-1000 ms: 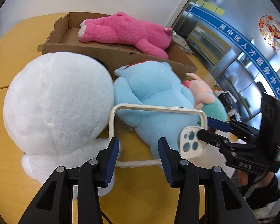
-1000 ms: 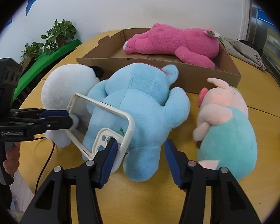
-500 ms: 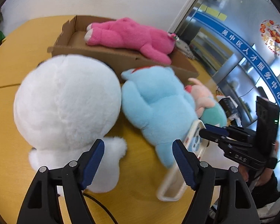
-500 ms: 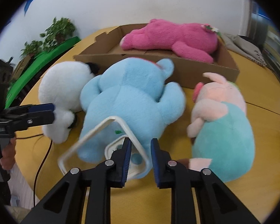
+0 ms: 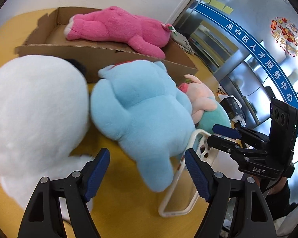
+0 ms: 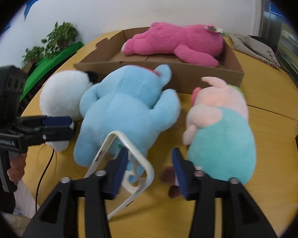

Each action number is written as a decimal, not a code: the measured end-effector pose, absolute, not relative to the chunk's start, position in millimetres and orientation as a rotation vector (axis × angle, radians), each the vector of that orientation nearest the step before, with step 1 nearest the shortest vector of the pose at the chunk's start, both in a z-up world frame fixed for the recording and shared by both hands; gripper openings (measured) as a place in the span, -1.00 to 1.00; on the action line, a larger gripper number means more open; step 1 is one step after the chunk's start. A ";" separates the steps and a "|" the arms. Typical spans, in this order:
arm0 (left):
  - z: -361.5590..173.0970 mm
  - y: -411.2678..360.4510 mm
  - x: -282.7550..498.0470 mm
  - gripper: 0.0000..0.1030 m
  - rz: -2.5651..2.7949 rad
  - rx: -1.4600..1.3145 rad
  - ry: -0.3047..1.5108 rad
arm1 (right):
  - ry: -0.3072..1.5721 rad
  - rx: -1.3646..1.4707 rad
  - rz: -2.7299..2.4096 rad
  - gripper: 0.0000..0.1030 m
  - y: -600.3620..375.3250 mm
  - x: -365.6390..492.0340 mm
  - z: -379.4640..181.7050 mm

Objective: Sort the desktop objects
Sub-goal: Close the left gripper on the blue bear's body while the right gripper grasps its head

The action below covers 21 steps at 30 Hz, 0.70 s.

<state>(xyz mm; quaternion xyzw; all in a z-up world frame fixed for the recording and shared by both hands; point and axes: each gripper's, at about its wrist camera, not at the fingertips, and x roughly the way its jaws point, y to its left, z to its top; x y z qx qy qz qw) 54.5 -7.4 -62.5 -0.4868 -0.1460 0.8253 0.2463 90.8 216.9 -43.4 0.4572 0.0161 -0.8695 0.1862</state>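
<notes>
the left gripper (image 5: pixel 147 170) hangs over the tabletop (image 5: pixel 129 208) with its jaws opening and nothing between them; the bare wood shows in the gap, the white plush (image 5: pixel 33 115) just to its left and the blue plush (image 5: pixel 141 111) just ahead.

the right gripper (image 6: pixel 150 170) has its jaws opening too. the phone case (image 6: pixel 137 170), a cream frame with camera holes, stands tilted on the tabletop (image 6: pixel 168 214) against the blue plush (image 6: pixel 127 109). its camera end lies in the gap beside the left pad, and the right pad stands clear of it, so the case is released rather than clamped. whether the left pad touches it i cannot tell. in the left wrist view the case (image 5: pixel 178 188) leans on its long edge, its top rim close to the tips of the right gripper (image 5: pixel 218 136).

the pig plush (image 6: pixel 220 130), pink with a teal body, lies just right of the blue one, and its foot sits near the right pad. the white plush (image 6: pixel 59 97) lies left of the blue one, touching it. behind all three stands a cardboard box (image 6: pixel 188 75) with the pink plush (image 6: pixel 174 39) lying in it.

a hand (image 6: pixel 15 168) grips the handle of the left gripper (image 6: pixel 57 127) at the left edge of the right wrist view. potted plants (image 6: pixel 57 37) stand by the wall.
</notes>
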 end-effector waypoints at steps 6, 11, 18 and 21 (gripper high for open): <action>-77.1 -1.9 25.7 0.62 2.202 -1.407 -0.507 | -0.024 1.311 -2.373 0.09 209.5 53.3 -41.6; -79.2 -3.9 13.5 0.63 2.169 -1.415 -0.562 | -0.048 1.311 -2.324 0.09 191.8 23.3 -42.5; -84.5 -4.5 11.6 0.40 2.144 -1.411 -0.582 | -0.028 1.363 -2.382 0.09 199.3 10.1 -53.1; -84.5 -5.9 12.2 0.35 2.142 -1.409 -0.590 | 0.042 1.385 -2.441 0.10 208.8 12.6 -54.7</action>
